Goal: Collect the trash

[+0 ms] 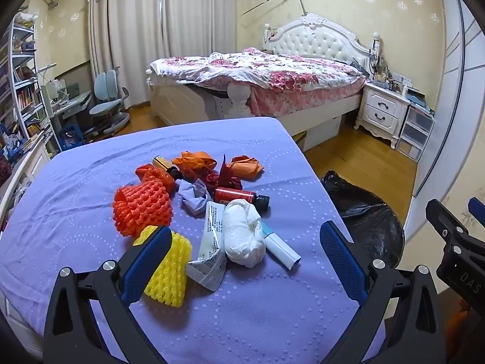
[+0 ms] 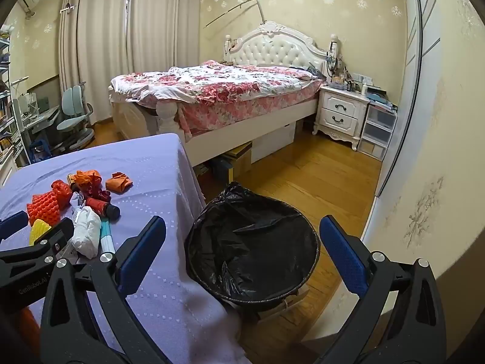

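Note:
A pile of trash lies on the purple-covered table (image 1: 91, 182): an orange foam net (image 1: 142, 206), a yellow foam net (image 1: 169, 273), a white wad (image 1: 244, 232), a printed wrapper (image 1: 212, 242), a red bottle (image 1: 239, 195), crumpled purple paper (image 1: 194, 195), orange scraps (image 1: 194, 162) and a white-teal tube (image 1: 280, 247). My left gripper (image 1: 245, 257) is open above the pile's near edge, empty. My right gripper (image 2: 242, 251) is open and empty above the black-lined trash bin (image 2: 251, 248), right of the table. The bin also shows in the left wrist view (image 1: 363, 212).
A bed (image 2: 227, 91) with a floral quilt stands behind the table. A white nightstand (image 2: 341, 112) and plastic drawers (image 2: 379, 130) are at the right wall. A desk chair (image 1: 106, 103) and bookshelf (image 1: 21, 91) stand at the left. Wooden floor (image 2: 318, 176) surrounds the bin.

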Demonstrator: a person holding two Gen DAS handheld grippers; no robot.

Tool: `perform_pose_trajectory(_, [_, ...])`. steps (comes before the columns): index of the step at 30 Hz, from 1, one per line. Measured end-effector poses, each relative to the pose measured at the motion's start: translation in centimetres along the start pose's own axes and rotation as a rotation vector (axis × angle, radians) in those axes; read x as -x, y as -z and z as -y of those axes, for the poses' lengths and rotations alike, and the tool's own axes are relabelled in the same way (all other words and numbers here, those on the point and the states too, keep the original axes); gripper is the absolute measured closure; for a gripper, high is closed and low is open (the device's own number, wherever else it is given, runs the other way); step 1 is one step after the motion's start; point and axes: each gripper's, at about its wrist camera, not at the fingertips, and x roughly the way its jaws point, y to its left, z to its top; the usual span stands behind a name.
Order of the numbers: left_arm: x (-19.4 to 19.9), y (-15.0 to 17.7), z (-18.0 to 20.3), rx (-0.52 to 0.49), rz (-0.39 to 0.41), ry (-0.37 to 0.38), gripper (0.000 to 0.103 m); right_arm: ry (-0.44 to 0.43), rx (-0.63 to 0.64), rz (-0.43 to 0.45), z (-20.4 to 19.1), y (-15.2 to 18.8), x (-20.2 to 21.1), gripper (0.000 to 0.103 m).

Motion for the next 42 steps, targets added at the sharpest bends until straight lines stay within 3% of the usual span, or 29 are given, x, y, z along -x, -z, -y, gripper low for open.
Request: perform_pose_trajectory(42, [1.1,-0.2,0.4,-0.011,0.020,-0.017,0.006,-0.001,-0.004,-0.025,0.6,1.0,-0.2,0.004])
